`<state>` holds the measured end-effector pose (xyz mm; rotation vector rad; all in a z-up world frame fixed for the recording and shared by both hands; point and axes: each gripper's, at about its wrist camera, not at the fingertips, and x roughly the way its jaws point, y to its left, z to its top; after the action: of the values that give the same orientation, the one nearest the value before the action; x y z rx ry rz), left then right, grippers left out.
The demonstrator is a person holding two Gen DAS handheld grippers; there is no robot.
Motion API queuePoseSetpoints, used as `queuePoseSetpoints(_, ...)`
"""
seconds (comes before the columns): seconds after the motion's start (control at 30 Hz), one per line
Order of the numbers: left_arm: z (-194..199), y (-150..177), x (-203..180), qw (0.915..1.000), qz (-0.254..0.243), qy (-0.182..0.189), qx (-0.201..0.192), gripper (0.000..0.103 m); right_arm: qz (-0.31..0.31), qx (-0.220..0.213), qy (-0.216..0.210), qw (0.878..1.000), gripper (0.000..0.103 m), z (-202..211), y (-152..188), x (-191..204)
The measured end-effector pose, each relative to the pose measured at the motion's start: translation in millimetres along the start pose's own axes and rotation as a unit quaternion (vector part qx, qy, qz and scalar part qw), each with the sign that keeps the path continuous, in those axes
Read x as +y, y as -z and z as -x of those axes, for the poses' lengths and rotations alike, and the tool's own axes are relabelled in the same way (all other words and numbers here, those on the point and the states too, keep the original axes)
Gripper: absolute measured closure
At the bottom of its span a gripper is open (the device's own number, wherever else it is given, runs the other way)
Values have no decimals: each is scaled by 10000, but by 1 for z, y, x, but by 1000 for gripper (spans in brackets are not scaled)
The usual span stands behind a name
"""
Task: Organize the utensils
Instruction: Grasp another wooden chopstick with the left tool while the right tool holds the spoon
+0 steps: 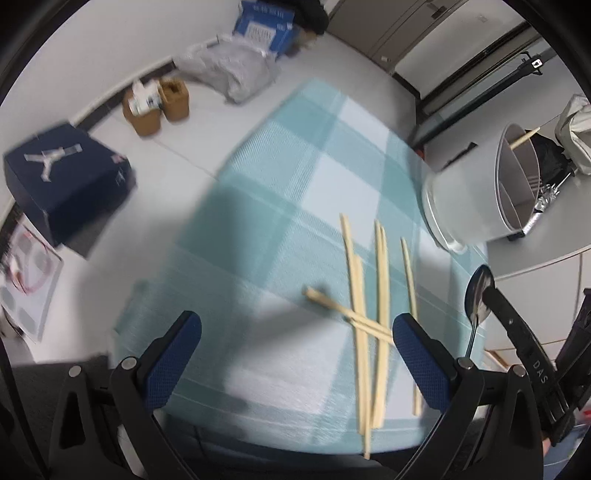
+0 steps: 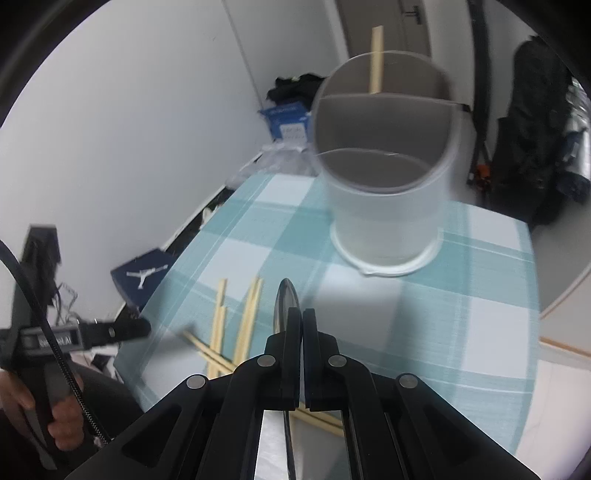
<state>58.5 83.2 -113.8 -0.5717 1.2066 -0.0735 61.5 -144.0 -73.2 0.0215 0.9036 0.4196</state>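
Several pale wooden chopsticks (image 1: 369,314) lie crossed on the teal checked cloth (image 1: 288,177). My left gripper (image 1: 297,336) hangs open just above the cloth, and the chopsticks lie by its right pad (image 1: 417,362). My right gripper (image 2: 303,314) is shut on a metal spoon (image 2: 286,299), held on edge above the cloth with its bowl pointing forward. In the left wrist view the spoon (image 1: 478,291) shows at the right. The white divided utensil holder (image 2: 384,184) stands ahead of the spoon, with one chopstick (image 2: 376,59) in its far compartment.
A navy shoe box (image 1: 70,177), brown cardboard pieces (image 1: 159,103), a plastic bag (image 1: 229,70) and a blue box (image 1: 266,26) sit on the floor beyond the table. A black bag (image 2: 535,147) stands behind the holder. A hand (image 2: 55,413) grips the left tool.
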Motion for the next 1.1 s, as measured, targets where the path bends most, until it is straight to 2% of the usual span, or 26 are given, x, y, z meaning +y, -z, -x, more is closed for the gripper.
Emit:
queuePoseSetpoints(0.1,-5,3,1,9985,331,336,269,2,-193,-108,-27,9998,103,5,1,-14)
queuePoseSetpoints(0.27,-11,2,2,9933,956,358,547,8,-296,-286,25,9992,103,16,2,-25)
queuePoseSetpoints(0.43,-9,-5,-2,9903,1255,-30,601,21,-529,-453,-78,9975,103,31,3,-40)
queuePoseSetpoints(0.53,-13,-9,-8,9881,1396,-140,632,31,-592,-512,-115,9969,102,35,1,-45)
queuePoseSetpoints(0.6,-15,-12,-13,9871,1429,-368,629,34,-612,-584,-144,9963,102,38,-1,-47)
queuePoseSetpoints(0.7,-17,-13,-22,9847,1426,-787,623,47,-633,-673,-175,9956,102,43,-2,-48)
queuePoseSetpoints(0.73,-18,-13,-24,9838,1442,-862,622,61,-643,-686,-193,9954,102,44,-2,-48)
queuePoseSetpoints(0.8,-20,-11,-28,9827,1387,-1067,611,67,-649,-698,-209,9952,102,46,-1,-48)
queuePoseSetpoints(0.83,-21,-10,-29,9825,1419,-1037,622,75,-646,-693,-227,9952,102,46,0,-48)
queuePoseSetpoints(0.9,-23,-9,-32,9811,1468,-1063,684,80,-637,-718,-284,9950,102,50,0,-48)
queuePoseSetpoints(0.97,-27,-10,-33,9801,1550,-1077,613,90,-589,-784,-321,9947,102,54,-1,-46)
queuePoseSetpoints(1.1,-25,-11,-30,9778,1706,-1142,410,95,-475,-877,-353,9944,102,60,-2,-42)
